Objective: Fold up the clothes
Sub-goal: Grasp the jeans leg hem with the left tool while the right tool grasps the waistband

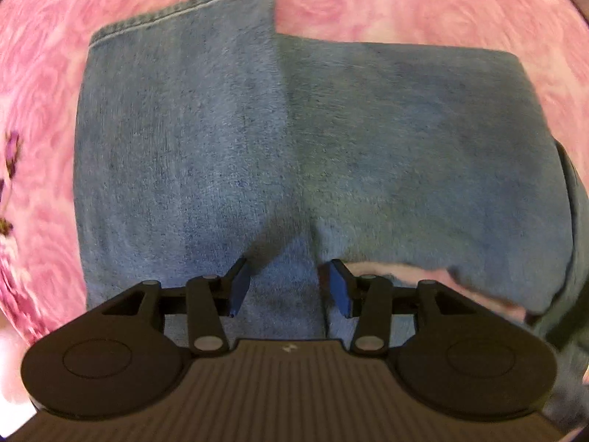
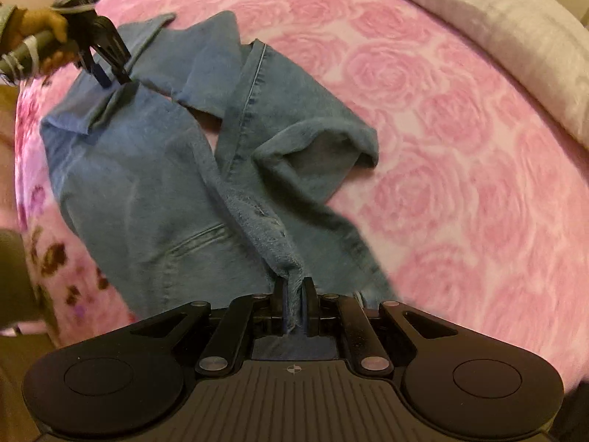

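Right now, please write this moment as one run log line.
step: fold jeans | left gripper: open above denim | right gripper: shut on jeans edge | surface: pink rose blanket

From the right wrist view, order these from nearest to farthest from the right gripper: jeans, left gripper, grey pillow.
1. Jeans: pinched in the right gripper.
2. Left gripper: upper left, over the jeans' far end.
3. Grey pillow: upper right, at the bed's edge.
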Available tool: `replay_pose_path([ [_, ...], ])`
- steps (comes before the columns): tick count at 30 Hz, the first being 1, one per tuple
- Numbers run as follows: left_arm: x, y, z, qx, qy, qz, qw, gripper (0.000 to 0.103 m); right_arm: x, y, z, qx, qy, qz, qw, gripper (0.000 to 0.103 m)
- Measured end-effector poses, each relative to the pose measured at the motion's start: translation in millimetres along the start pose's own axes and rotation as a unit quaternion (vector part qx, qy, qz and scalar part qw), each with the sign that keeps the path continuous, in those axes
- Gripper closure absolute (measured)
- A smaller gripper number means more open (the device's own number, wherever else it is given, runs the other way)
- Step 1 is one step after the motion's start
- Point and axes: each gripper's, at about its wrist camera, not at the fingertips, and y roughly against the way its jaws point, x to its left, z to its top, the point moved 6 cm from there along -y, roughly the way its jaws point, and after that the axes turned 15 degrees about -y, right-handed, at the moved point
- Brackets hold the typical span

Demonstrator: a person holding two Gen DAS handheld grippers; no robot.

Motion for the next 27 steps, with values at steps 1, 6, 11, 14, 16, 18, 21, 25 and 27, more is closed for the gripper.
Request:
replay_pose_path([
  [1, -1, 0, 0, 0.001, -0.006, 0.007, 1.0000, 0.063, 4, 1, -6, -0.002, -0.010, -0.001, 1.000, 0.098],
  [6, 4, 13, -8, -0.026, -0.023, -0.001, 0.9994, 0.094, 22, 9, -26, -0.018, -0.044, -0.026, 0.999, 0.098],
  [11, 33, 64, 6, -0.113, -0.019, -0.008, 0.9934, 0.097, 25, 37, -28, -0.073, -0.048, -0.113, 0.990, 0.099],
  [14, 64, 121, 34, -0.201, 0.007, -0.011, 0.9795, 0.097, 13, 56, -17, -0.104, -0.043, -0.190, 0.975, 0.100],
  [16, 85, 162, 51, -0.253, 0.029, -0.033, 0.9664, 0.097, 5, 78, -9, -0.136, -0.046, -0.233, 0.962, 0.100],
  [18, 102, 206, 63, -0.306, 0.046, -0.067, 0.9487, 0.097, 0, 107, 0, -0.177, -0.054, -0.267, 0.946, 0.101],
  [21, 124, 273, 65, -0.376, 0.054, -0.116, 0.9177, 0.097, -8, 153, 11, -0.236, -0.065, -0.316, 0.916, 0.101],
  [25, 141, 323, 18, -0.438, 0.029, -0.132, 0.8886, 0.097, 33, 214, -1, -0.299, -0.033, -0.361, 0.882, 0.101],
  [27, 160, 318, -18, -0.433, 0.038, -0.143, 0.8892, 0.097, 56, 228, -24, -0.305, -0.033, -0.364, 0.880, 0.100],
])
